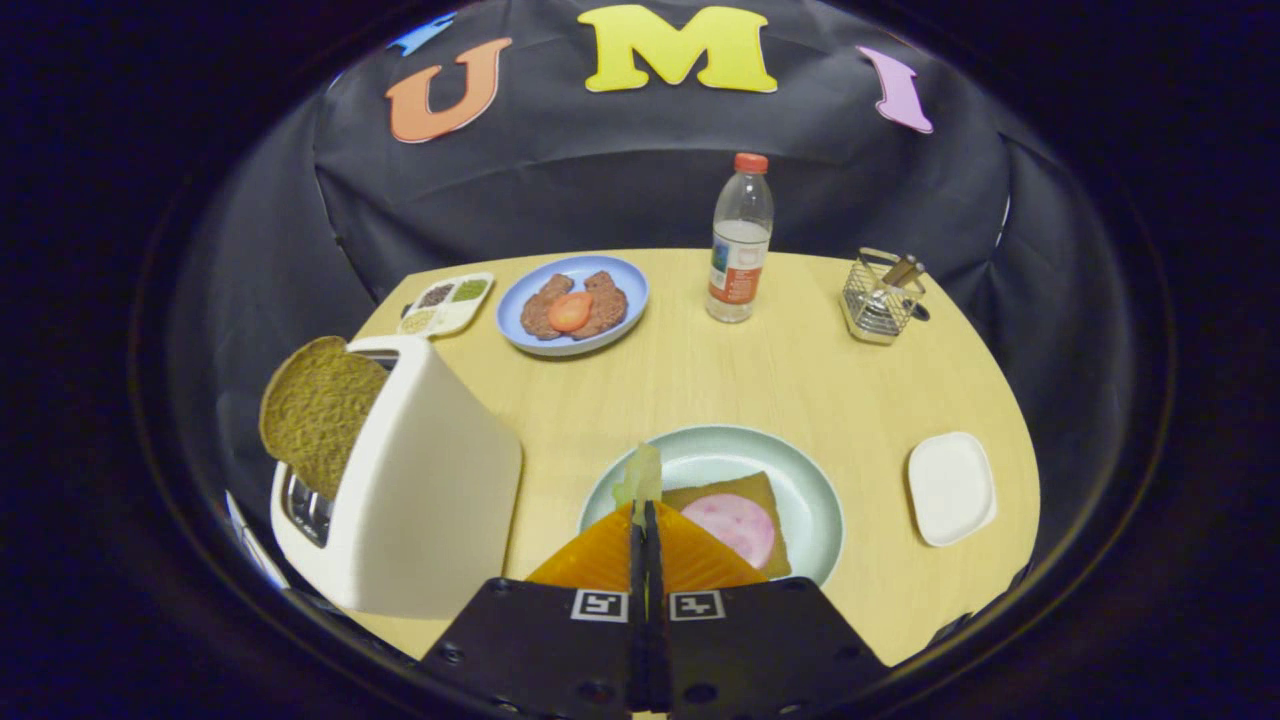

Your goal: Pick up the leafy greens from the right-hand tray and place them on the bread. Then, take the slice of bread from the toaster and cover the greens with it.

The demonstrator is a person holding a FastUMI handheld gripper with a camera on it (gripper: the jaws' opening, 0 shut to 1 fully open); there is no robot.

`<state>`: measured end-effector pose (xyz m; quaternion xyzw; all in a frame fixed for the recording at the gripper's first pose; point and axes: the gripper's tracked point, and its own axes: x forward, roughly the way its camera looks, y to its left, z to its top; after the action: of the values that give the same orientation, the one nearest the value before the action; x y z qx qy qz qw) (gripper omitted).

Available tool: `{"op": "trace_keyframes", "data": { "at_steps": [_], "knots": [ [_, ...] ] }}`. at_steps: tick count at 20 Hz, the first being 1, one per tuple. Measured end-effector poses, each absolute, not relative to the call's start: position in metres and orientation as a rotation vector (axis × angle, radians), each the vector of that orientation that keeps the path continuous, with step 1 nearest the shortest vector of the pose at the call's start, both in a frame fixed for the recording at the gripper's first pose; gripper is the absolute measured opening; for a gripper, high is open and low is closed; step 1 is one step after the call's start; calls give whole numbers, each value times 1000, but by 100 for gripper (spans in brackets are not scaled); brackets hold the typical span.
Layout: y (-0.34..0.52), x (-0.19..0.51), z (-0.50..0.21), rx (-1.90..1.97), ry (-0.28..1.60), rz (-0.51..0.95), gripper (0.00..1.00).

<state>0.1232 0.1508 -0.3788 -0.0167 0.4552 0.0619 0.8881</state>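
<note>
Greens (pixel 641 477) are sticking up from the tips of the claw (pixel 649 515), whose 2 fingers are pinching them tight. Bread (pixel 745 523) with its pink slice is lying on the plate (pixel 815 492) just ahead and slightly right, so the drop is looking close.

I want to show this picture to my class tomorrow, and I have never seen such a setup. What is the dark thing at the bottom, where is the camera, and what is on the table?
The camera rides on a hand-held gripper and looks forward along its two fingers. They are closed on a pale leafy green, held over a green plate with bread topped by a pink ham slice. A white toaster beside it holds another bread slice. Beyond stand a blue plate of patties, a seasoning tray, a water bottle, a wire basket and a small white tray.
</note>
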Motion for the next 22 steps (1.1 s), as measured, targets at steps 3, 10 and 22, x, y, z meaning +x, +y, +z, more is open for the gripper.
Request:
{"op": "trace_keyframes", "data": {
  "at_steps": [3, 10, 22],
  "knots": [
    [138, 137, -390, -81, 949, 113, 1],
    [116, 164, -410, -95, 960, 105, 5],
    [103, 151, -392, -22, 945, 133, 6]
  ]
}}
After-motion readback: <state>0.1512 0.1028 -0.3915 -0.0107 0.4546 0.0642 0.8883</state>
